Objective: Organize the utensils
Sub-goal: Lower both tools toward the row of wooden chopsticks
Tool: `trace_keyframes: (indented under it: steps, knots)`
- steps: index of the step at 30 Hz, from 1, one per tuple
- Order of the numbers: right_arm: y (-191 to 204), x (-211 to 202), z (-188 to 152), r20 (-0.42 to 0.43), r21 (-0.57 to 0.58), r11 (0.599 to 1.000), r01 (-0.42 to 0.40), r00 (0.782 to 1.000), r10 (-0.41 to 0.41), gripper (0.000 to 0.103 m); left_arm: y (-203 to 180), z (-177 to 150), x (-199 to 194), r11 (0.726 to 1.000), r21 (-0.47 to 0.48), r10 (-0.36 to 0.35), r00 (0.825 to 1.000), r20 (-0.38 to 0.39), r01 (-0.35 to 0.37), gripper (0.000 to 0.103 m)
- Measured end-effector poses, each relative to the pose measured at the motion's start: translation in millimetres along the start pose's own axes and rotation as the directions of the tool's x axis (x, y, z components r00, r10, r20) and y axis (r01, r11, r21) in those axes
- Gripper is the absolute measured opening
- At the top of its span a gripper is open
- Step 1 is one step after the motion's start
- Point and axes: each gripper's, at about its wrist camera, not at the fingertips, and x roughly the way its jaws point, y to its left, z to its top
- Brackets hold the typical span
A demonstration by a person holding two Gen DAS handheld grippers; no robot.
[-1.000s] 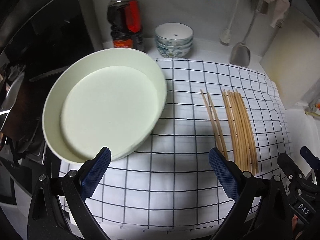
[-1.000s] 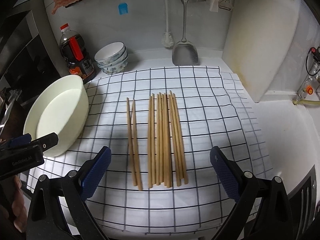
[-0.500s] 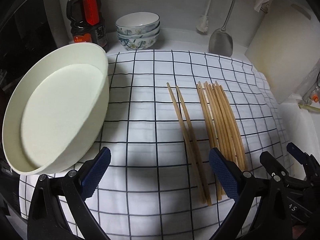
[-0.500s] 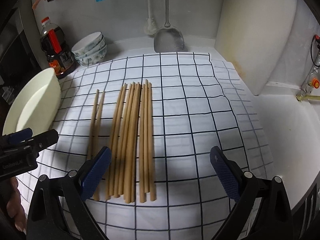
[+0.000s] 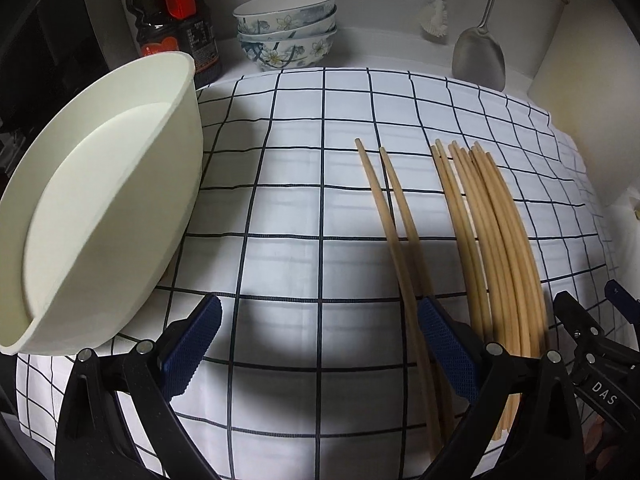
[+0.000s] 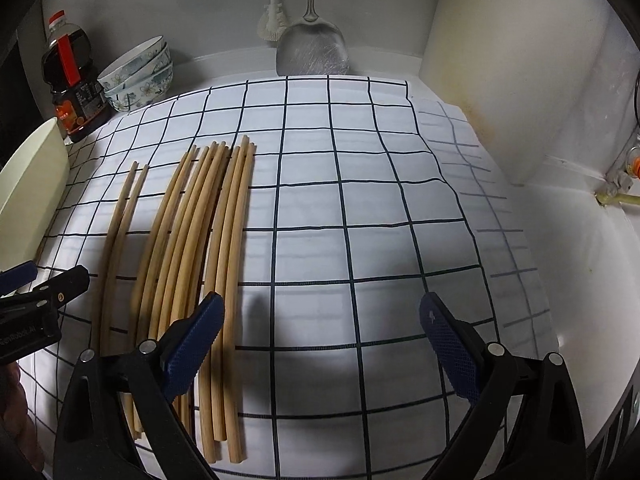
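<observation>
The left tongs (image 5: 318, 344) are gaping wide and holding nothing, hanging low over the checked cloth (image 5: 288, 208). Their right pad is lying over the near part of the separate pair of chopsticks (image 5: 394, 220), while the open gap between the pads is sitting to the left of that pair. The right tongs (image 6: 320, 340) are likewise spread wide and gripping nothing; their left pad is overlapping the near ends of the chopstick bundle (image 6: 200, 236), and their gap is falling to the right of that bundle, over bare cloth.

Every stick is lying flat on the cloth with its long axis running away from the tongs, near end toward the person. The bundle is lying just right of the pair, the two groups apart. Judging by this, the left tongs are the nearer to the pair, the right tongs to the bundle, and either would be needing a sideways shift and a grip across the sticks.

Left of the pair, the cream basin (image 5: 104, 208) is resting on the cloth's edge. Beyond the sticks, stacked bowls (image 5: 286, 36), a dark bottle (image 5: 172, 16) and a metal spatula (image 5: 478, 58) are standing at the back of the tabletop.
</observation>
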Motion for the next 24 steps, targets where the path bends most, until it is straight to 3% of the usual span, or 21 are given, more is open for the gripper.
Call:
trace_keyframes:
  steps: [24]
  knots:
    - [15,11,0,0.011,-0.118,0.992,0.055,0.998,-0.054,0.094,5,-4,5,1.0,-0.015,0.026,1.0,0.004,-0.026,0.097]
